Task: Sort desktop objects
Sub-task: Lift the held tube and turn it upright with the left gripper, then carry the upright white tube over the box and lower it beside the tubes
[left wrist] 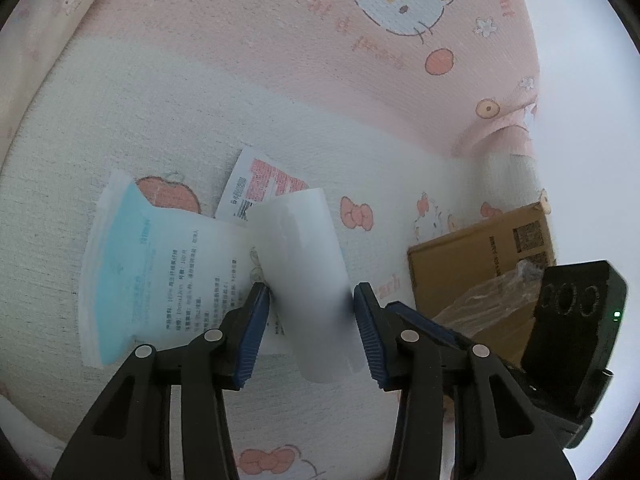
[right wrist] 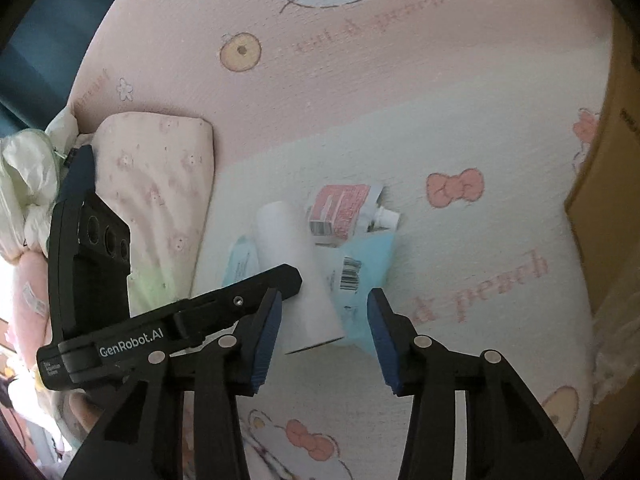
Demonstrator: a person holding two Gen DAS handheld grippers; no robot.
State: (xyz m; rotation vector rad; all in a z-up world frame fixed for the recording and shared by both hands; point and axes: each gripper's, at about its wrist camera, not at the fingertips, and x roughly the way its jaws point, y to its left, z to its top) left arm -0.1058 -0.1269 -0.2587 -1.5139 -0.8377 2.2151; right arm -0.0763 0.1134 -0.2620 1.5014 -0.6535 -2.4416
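Your left gripper (left wrist: pixel 312 300) is clamped on the white roll (left wrist: pixel 304 280), one blue pad on each side of it, so the roll is lifted and tilted over the blue pack (left wrist: pixel 132 264) instead of lying on it. Holding it by its lower end leaves the upper end free. Your right gripper (right wrist: pixel 322 334) has its tongs apart with nothing between the pads; in its view the roll (right wrist: pixel 296 276) lies just ahead and left of the gap, with the left gripper's black finger (right wrist: pixel 256 284) crossing in front. My read: the right is lined up to take or steady the roll, not yet on it. The red-and-white sachet (left wrist: pixel 266 188) lies beyond the roll, partly tucked under it and the pack, all on the printed cloth (left wrist: pixel 280 80). The cardboard box (left wrist: pixel 480 256) at your right, well apart from the pile, is a likely place for sorted items, but I cannot confirm that.
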